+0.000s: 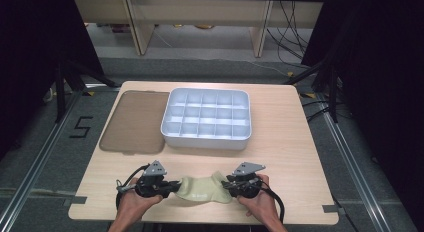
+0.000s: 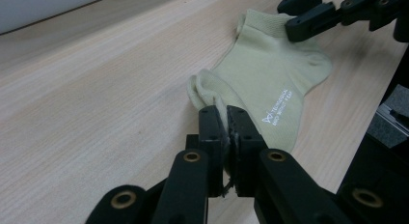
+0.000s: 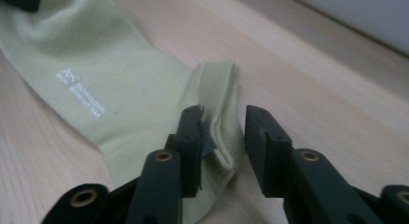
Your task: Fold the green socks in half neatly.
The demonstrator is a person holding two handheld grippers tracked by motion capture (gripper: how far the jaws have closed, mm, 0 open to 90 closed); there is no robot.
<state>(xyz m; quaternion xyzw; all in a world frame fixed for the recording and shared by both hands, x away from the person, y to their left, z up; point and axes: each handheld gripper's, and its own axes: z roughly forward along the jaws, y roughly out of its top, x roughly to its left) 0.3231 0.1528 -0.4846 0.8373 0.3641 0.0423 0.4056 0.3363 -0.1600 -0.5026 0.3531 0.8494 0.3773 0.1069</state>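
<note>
A pale green sock (image 1: 200, 189) lies flat on the wooden table (image 1: 290, 142) near its front edge, stretched between my two grippers. My left gripper (image 1: 176, 184) is shut on one folded end of the sock (image 2: 265, 74), its jaws (image 2: 225, 120) pinching the fabric. At the other end, my right gripper (image 1: 225, 183) stands open. In the right gripper view its jaws (image 3: 224, 125) straddle the ribbed cuff of the sock (image 3: 96, 79) with a gap on one side. The right gripper (image 2: 299, 26) also appears far off in the left gripper view, over the cuff.
A white tray (image 1: 205, 141) with several empty compartments sits at the middle of the table. A flat brown lid (image 1: 135, 122) lies to its left. The person's hands reach in over the table's front edge.
</note>
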